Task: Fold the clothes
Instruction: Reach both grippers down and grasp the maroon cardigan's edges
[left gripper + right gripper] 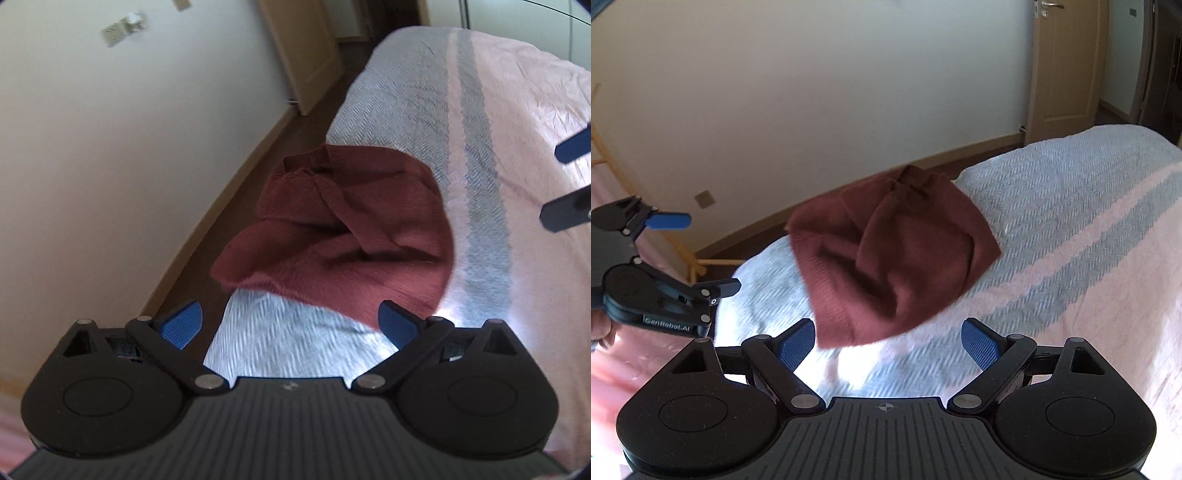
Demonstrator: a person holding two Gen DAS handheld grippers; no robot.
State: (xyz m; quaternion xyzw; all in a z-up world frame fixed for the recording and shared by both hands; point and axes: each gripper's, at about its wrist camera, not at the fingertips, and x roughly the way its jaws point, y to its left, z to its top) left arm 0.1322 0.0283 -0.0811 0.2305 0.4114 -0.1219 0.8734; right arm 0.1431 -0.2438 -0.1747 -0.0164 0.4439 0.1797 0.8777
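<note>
Maroon knit garment (343,225) lies bunched in a heap at the edge of the bed (517,147), w/ part overhanging the floor side. Left gripper (291,321) and right gripper (888,343) both spread wide, nothing held, hovering near it. Step: approach, pre-grasp. Next: find hem or shoulders (blurry, prob. the near ribbed edge), pinch, spread flat.

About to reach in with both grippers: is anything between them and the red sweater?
Nothing visible. Only bare bedspread lies between the open right gripper and the crumpled sweater, and likewise ahead of the open left gripper.
</note>
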